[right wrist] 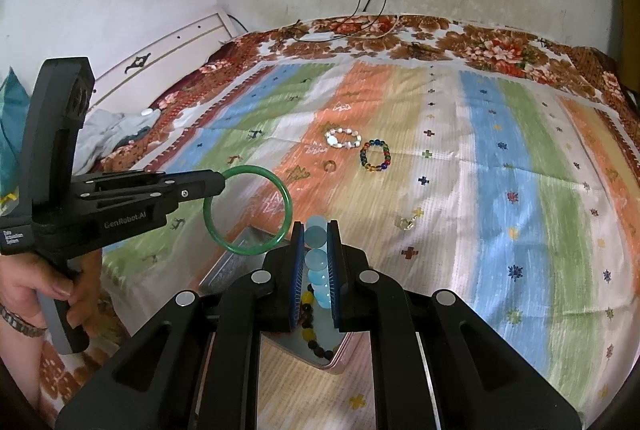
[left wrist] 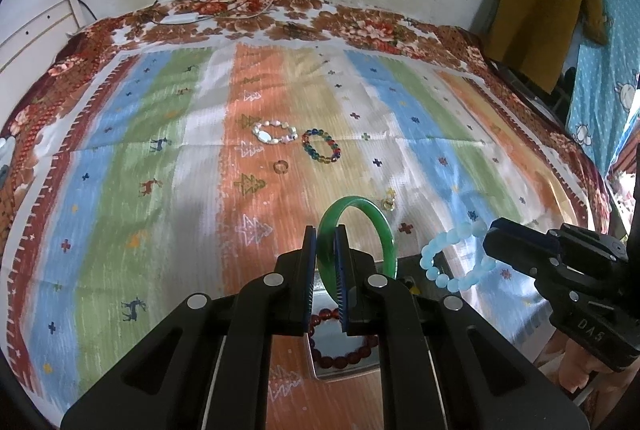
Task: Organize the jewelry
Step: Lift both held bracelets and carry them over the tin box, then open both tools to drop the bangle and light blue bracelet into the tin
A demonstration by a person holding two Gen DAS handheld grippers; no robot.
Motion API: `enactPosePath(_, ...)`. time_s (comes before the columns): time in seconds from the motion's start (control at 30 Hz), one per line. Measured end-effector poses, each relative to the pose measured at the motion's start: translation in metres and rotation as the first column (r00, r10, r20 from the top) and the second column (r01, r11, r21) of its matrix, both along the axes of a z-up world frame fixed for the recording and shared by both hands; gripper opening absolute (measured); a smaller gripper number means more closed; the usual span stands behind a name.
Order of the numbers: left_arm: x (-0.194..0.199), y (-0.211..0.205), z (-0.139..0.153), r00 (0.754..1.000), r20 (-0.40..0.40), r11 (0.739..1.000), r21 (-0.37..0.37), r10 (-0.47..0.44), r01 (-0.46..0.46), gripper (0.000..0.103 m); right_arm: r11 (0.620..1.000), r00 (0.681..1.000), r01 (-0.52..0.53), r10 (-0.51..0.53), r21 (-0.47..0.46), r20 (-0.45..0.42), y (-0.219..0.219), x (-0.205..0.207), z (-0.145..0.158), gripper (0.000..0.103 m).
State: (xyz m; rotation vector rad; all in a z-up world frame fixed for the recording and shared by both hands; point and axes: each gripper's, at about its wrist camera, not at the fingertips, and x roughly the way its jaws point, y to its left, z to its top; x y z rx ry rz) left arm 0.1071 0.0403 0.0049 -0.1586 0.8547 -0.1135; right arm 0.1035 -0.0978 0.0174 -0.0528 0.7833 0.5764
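My left gripper is shut on a green bangle, held upright above a metal tray that holds a dark red bead bracelet. The bangle also shows in the right wrist view. My right gripper is shut on a light blue bead bracelet, seen too in the left wrist view, above a tray holding a yellow and black bead bracelet. On the striped cloth lie a white pearl bracelet, a multicoloured bead bracelet, a small ring and a yellow trinket.
The striped cloth covers a bed with a floral blanket. A charger and cables lie at the far edge by the wall. Hanging clothes are at the right. A crumpled cloth lies at the bed's left.
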Motion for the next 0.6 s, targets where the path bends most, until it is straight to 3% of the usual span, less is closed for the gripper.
enactPosePath(0.43, -0.0021, -0.0031, -0.0060, 0.999, -0.033, 1.000, -0.010, -0.021, 0.021, 0.010, 1.000, 0.999, -0.004, 0.004, 0.014, -0.037, -0.0005, 0.0011, -0.0029, 0.013)
enactPosePath(0.5, 0.0009, -0.0001, -0.0089, 0.999, -0.053, 1.000, -0.028, -0.007, 0.005, 0.012, 1.000, 0.999, 0.004, -0.003, 0.012, -0.038, -0.0013, 0.0016, -0.0029, 0.021)
enactPosePath(0.53, 0.0012, 0.0016, -0.0093, 0.998, -0.058, 1.000, -0.029, -0.001, 0.000, 0.018, 1.000, 0.999, 0.008, -0.008, 0.015, -0.036, -0.0021, 0.0017, -0.0023, 0.034)
enactPosePath(0.6, 0.0016, 0.0056, -0.0091, 0.998, -0.060, 0.999, -0.038, 0.009, -0.011, 0.024, 1.000, 0.999, 0.015, -0.014, 0.025, -0.036, -0.0045, 0.0028, -0.0013, 0.038)
